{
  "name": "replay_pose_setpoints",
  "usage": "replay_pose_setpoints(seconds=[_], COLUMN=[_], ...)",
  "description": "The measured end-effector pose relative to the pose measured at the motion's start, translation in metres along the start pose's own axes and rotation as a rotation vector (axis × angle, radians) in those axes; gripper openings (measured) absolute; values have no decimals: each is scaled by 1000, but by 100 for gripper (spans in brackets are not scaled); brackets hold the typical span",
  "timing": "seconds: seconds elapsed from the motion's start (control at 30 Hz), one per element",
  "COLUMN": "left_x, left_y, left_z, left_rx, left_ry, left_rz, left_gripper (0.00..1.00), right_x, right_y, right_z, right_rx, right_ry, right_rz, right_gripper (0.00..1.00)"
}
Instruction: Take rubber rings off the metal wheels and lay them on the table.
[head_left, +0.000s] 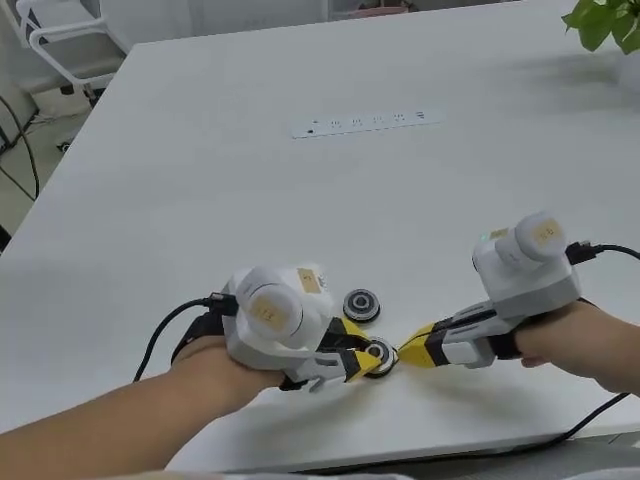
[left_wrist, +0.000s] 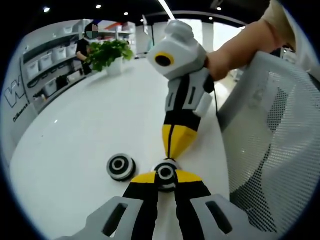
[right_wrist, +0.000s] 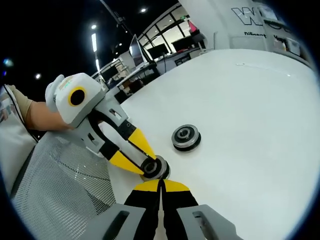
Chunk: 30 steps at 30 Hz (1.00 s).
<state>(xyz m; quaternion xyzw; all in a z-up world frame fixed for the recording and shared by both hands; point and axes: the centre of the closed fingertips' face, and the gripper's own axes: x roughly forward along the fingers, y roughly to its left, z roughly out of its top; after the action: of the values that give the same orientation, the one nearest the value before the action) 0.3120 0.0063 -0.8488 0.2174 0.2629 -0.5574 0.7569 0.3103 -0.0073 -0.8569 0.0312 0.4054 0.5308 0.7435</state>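
A small metal wheel (head_left: 380, 352) with a black rubber ring is held just above the white table (head_left: 300, 200) near its front edge. My left gripper (head_left: 368, 358) is shut on this wheel (left_wrist: 166, 171), one yellow fingertip on each side. My right gripper (head_left: 402, 356) comes in from the right. Its tips are pressed together at the wheel's rim (right_wrist: 154, 168), pinching the rubber ring. A second wheel (head_left: 361, 305) with its ring on lies flat on the table just behind. It also appears beside my left gripper (left_wrist: 121, 167) and beyond my right gripper (right_wrist: 186, 137).
A white socket strip (head_left: 366, 124) lies flat at mid-table. A green plant (head_left: 605, 20) stands at the far right corner, and a white chair (head_left: 60, 40) is off the far left. A grey mesh chair (left_wrist: 270, 140) is at the table's near edge. Black cables trail from both grippers.
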Motion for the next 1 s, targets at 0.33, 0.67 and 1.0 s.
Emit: replay_pose_setpoints(seconds=[0.33, 0.67, 1.0], left_x=[0, 1, 1], left_y=[-1, -1, -1], left_z=[0, 0, 0], left_rx=[-10, -12, -13], left_ry=[8, 28, 24], left_rz=[10, 28, 27], left_gripper=[11, 11, 11], right_x=[1, 2, 4], right_y=[7, 13, 21], right_z=[7, 10, 11], right_rx=[80, 88, 57], right_ry=[-54, -71, -71], right_rz=[32, 60, 68], right_gripper=[0, 0, 0])
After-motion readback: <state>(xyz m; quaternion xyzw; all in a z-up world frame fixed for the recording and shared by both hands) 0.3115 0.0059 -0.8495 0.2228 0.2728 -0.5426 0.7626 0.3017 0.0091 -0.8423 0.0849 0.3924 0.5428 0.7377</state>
